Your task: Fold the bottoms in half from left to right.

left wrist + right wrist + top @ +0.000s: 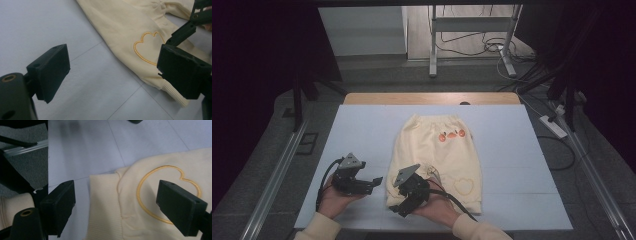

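A cream-yellow garment lies folded on the pale mat, with an orange motif near its far end and a heart outline near its front. My left gripper hovers open just left of it. In the left gripper view the left gripper frames bare mat and the garment's ribbed cuff. My right gripper is open over the garment's front left corner. In the right gripper view the right gripper spans the ribbed band and the heart outline.
The mat covers a wooden table. Its front edge lies close under both hands. A metal stand and cables sit on the floor beyond, and a power strip lies at the right. Bare mat stretches left and right of the garment.
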Demonstrator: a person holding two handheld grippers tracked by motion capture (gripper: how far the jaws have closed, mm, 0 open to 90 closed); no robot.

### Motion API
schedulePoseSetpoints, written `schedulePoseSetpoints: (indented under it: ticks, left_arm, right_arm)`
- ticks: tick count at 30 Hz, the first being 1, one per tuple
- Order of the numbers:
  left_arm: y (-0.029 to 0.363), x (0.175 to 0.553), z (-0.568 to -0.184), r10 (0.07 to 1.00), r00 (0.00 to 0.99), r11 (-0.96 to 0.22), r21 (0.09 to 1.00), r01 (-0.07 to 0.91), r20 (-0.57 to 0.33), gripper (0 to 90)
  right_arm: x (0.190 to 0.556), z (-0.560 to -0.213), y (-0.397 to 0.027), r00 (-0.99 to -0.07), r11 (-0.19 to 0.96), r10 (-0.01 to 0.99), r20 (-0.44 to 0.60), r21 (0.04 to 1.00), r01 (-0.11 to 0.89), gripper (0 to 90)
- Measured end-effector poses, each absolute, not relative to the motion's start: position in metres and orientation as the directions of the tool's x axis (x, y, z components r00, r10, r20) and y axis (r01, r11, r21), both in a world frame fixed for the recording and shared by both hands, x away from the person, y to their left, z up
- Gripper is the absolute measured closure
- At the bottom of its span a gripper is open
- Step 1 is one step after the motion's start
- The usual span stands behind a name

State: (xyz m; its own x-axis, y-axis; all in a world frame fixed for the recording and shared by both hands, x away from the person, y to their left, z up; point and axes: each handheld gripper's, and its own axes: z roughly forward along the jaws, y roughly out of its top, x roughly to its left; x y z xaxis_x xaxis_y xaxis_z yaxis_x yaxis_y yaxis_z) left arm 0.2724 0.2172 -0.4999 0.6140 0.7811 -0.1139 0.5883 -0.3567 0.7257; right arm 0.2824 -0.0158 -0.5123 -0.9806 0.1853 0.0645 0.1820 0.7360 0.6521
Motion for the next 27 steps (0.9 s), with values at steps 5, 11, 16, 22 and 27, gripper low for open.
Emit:
schedulePoseSetpoints:
  ticks: [5, 11, 16, 22, 27]
  left_arm:
    - [0.217, 0.272, -0.500, 0.780, 0.616, -0.363, 0.723, 0.588, -0.110, 11.0]
    - [0.217, 0.272, -0.500, 0.781, 0.615, -0.361, 0.724, 0.588, -0.110, 10.9]
    - [0.218, 0.273, -0.500, 0.781, 0.615, -0.360, 0.725, 0.587, -0.110, 10.9]
    - [0.218, 0.272, -0.500, 0.781, 0.614, -0.359, 0.727, 0.586, -0.110, 11.0]
    - [0.218, 0.273, -0.500, 0.783, 0.613, -0.358, 0.726, 0.587, -0.109, 11.0]
  right_arm:
    - [0.280, -0.519, -0.012, -0.982, 0.760, 0.182, 0.052, 0.626, 0.174, 17.1]
    - [0.276, -0.527, -0.011, -0.983, 0.780, 0.181, 0.015, 0.607, 0.153, 20.8]
    - [0.274, -0.528, -0.011, -0.983, 0.787, 0.181, -0.018, 0.603, 0.133, 25.9]
    - [0.273, -0.526, -0.013, -0.979, 0.796, 0.191, -0.072, 0.594, 0.112, 39.3]
    - [0.277, -0.522, -0.018, -0.982, 0.810, 0.179, -0.061, 0.576, 0.111, 61.1]
